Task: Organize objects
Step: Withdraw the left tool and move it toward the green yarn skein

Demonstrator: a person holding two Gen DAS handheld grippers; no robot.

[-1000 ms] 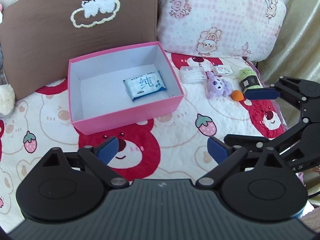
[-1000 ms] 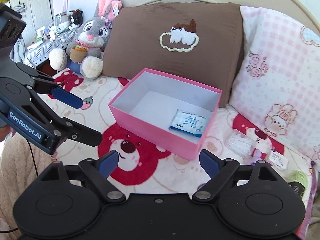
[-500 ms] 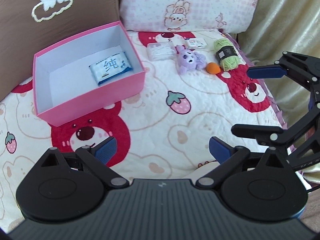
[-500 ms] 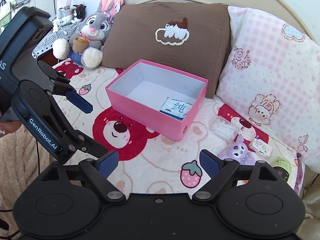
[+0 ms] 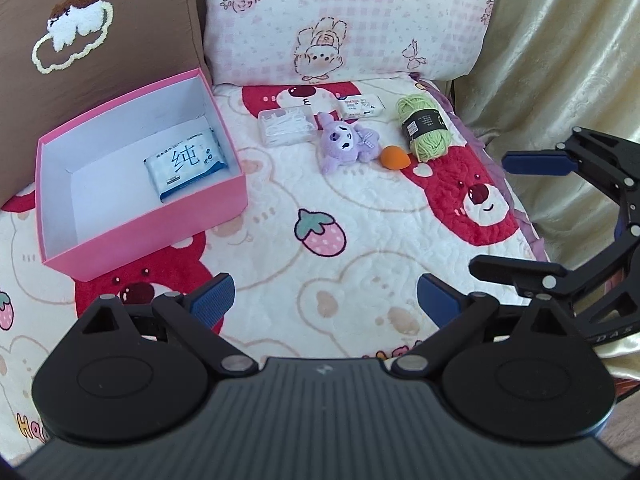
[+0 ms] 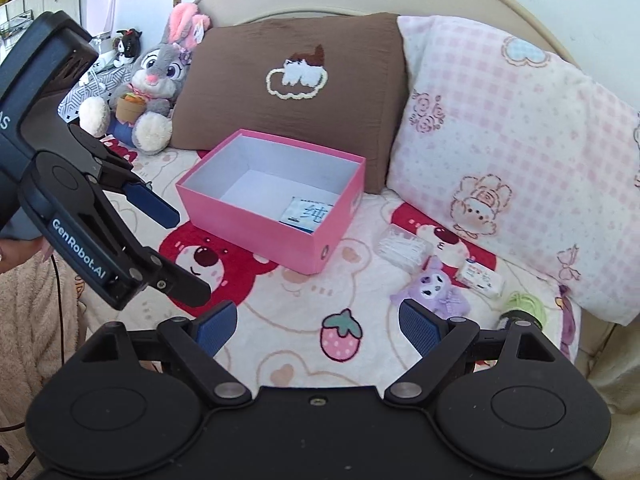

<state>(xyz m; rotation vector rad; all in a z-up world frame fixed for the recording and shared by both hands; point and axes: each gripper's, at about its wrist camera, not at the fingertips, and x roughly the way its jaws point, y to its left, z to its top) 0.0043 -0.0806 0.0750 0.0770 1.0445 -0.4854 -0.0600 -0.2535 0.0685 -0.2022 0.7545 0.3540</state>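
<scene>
Both the left tongs (image 5: 324,300) and the right tongs (image 6: 318,322) hung released and empty above the bed (image 5: 360,248). The box (image 5: 224,194) held one tissue pack (image 5: 186,164); plush (image 5: 346,146), yarn (image 5: 424,126) and sponge (image 5: 394,157) lay crowded beside it, so a grab might snag a neighbour.

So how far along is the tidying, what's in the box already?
Done: only the tissue pack lies in the pink box. In hand: nothing; left gripper and right gripper are open. Left: floss case, purple plush, orange sponge, yarn, small packet.
</scene>
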